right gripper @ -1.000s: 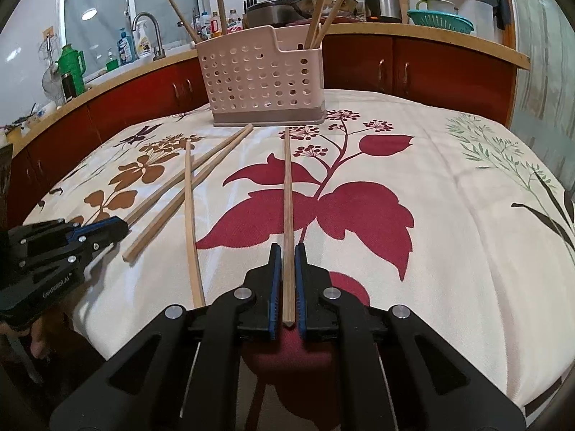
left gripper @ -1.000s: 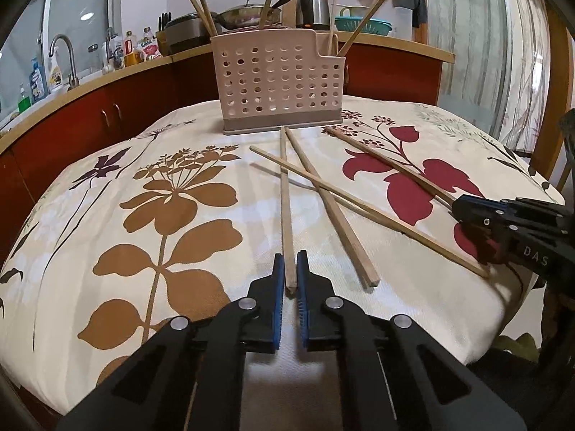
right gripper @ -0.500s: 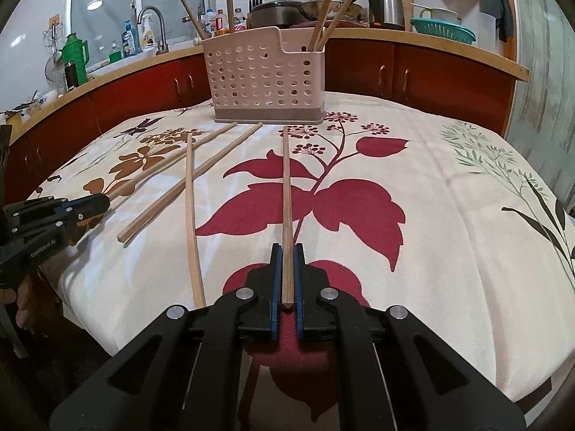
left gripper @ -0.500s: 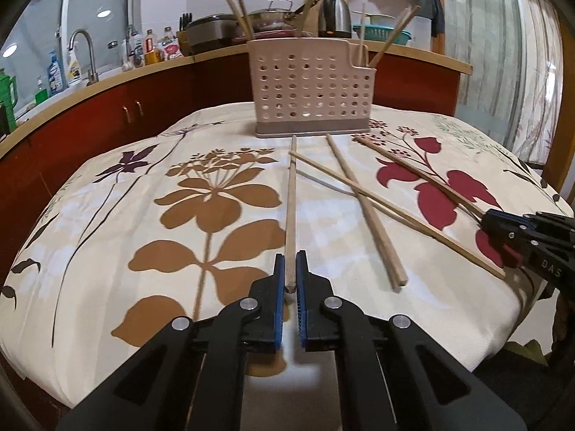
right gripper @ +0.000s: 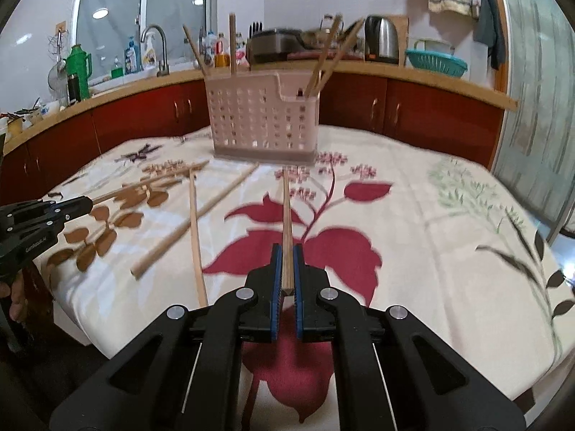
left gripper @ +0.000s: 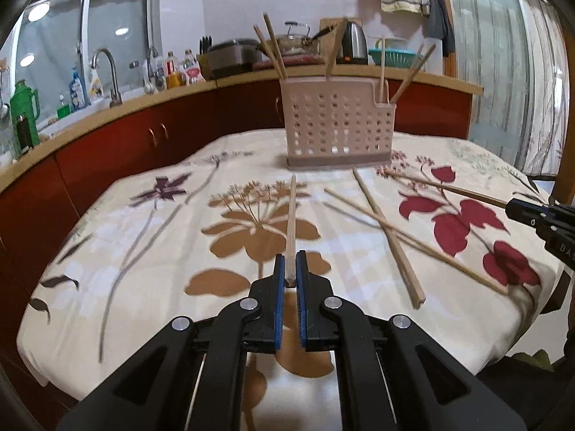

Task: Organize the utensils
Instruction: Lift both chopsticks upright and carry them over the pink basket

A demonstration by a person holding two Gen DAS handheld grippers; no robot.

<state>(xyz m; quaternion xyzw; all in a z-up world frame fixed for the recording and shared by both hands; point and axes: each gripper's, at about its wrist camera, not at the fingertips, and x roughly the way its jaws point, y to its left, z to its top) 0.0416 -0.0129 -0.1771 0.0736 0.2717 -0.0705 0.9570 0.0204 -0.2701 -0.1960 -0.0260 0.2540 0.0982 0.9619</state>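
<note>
A pink perforated utensil holder (left gripper: 337,127) (right gripper: 264,118) stands at the back of the table with several chopsticks upright in it. My left gripper (left gripper: 290,264) is shut on the near end of a wooden chopstick (left gripper: 291,215), lifted off the cloth and pointing toward the holder. My right gripper (right gripper: 285,258) is shut on another wooden chopstick (right gripper: 286,215), also raised and pointing at the holder. Two chopsticks (left gripper: 391,230) lie crossed on the cloth between the grippers; they show in the right wrist view (right gripper: 196,230) too.
The table has a floral cloth (left gripper: 151,237). Behind it runs a red counter (left gripper: 125,136) with a sink tap (left gripper: 107,75), bottles, a kettle (right gripper: 382,41) and a teal basket (right gripper: 436,63). The right gripper shows at the left wrist view's right edge (left gripper: 539,219).
Both grippers have risen and tilted up with their chopsticks, lifting them off the cloth. The holder now sits lower in both views and more of the kitchen wall shows.
</note>
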